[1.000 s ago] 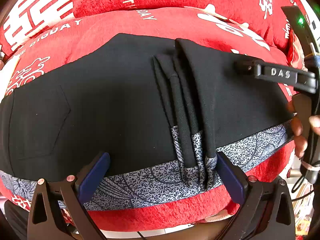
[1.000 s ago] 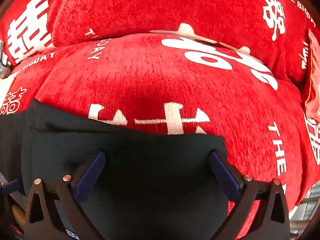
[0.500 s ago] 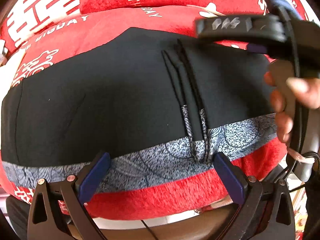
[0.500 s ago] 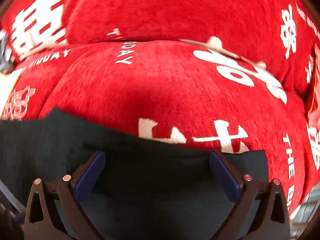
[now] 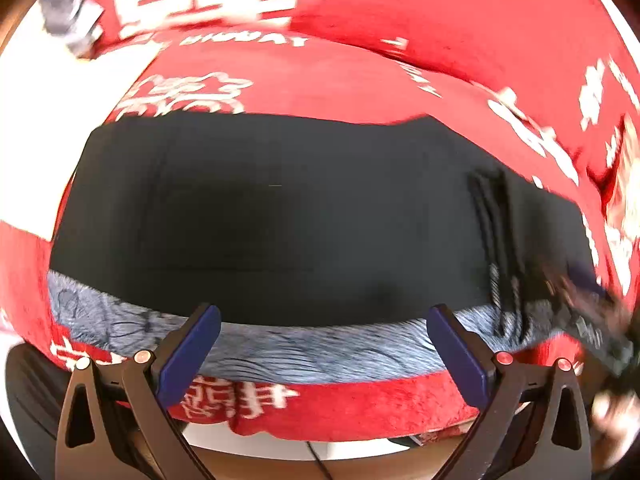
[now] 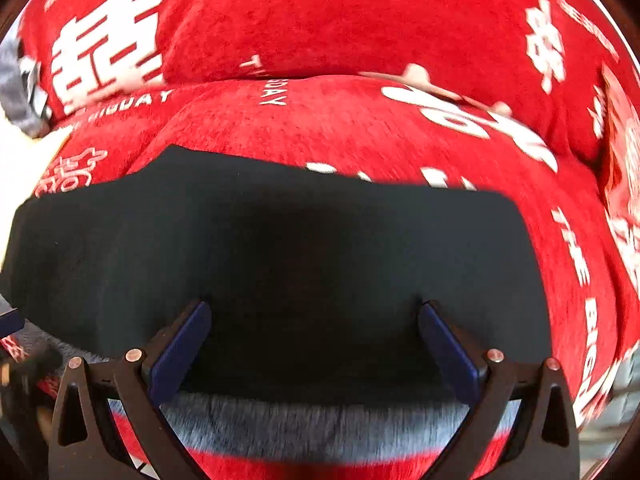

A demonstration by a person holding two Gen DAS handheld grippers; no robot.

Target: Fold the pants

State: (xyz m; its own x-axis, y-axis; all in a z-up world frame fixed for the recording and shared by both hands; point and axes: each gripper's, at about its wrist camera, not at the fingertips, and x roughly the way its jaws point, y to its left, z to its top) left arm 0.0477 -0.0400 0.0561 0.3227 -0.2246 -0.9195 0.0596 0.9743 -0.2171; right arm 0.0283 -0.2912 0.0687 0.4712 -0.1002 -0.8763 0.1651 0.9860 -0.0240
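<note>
The black pants [image 5: 280,220] lie folded flat across a red cushion, with a grey patterned band [image 5: 320,344] along their near edge and a stack of folded pleats [image 5: 496,240] at the right. My left gripper [image 5: 320,344] is open, hovering just short of the band with nothing between its blue pads. The same black pants [image 6: 280,264] fill the lower half of the right wrist view. My right gripper [image 6: 316,344] is open over that cloth, holding nothing. The right gripper [image 5: 588,320] shows blurred at the far right of the left wrist view.
A red plush sofa cover [image 6: 320,28] with white characters and lettering spreads behind and below the pants. A white surface [image 5: 60,140] and a grey object [image 5: 68,28] lie at the far left. The cushion's front edge [image 5: 340,412] drops off just below the band.
Both grippers have drawn back and shifted left, so more of the pants shows. The right gripper has dropped from the upper right to the lower right of the left wrist view.
</note>
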